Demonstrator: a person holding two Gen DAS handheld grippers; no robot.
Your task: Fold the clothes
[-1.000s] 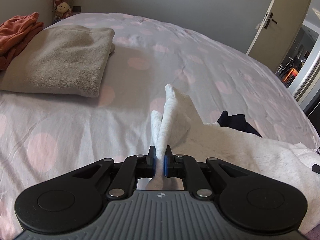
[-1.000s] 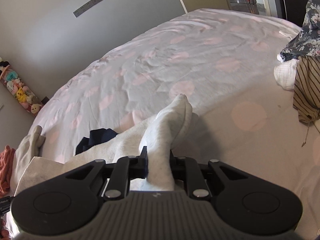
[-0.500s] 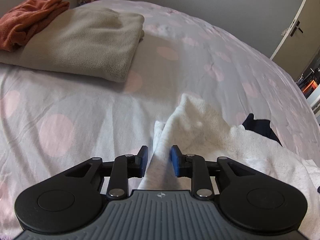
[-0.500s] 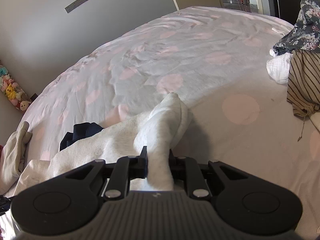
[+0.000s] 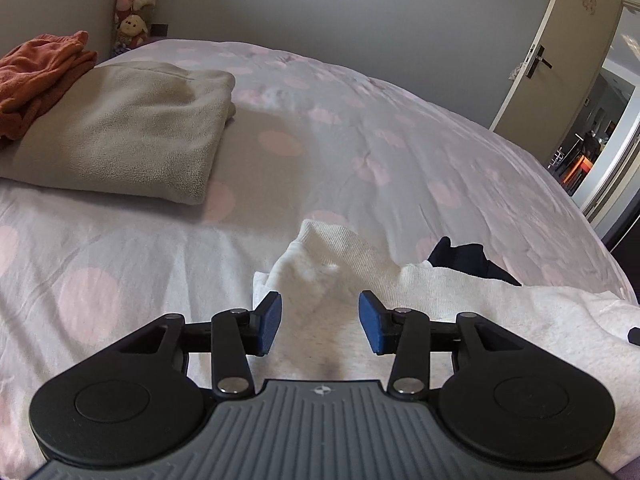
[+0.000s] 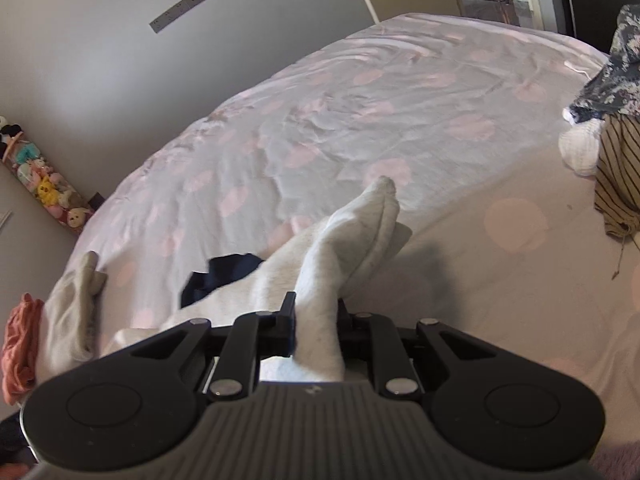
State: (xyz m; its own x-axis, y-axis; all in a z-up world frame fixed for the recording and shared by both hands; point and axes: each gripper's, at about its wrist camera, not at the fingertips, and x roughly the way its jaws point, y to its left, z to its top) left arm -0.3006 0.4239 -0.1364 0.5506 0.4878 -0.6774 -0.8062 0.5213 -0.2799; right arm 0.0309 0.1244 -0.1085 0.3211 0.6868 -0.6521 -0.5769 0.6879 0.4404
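Since the earlier frame, my left fingers (image 5: pixel 320 322) are opening and releasing the white garment (image 5: pixel 332 264), which is now lying between them on the bed (image 5: pixel 360 140), low in the frame. My right fingers (image 6: pixel 314 330) are clenching its other corner (image 6: pixel 360 232), keeping that edge raised for the fold.

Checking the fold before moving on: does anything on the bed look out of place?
A dark navy garment pokes out from under the white garment being folded, so it may get caught in the fold. Nothing else stands out.
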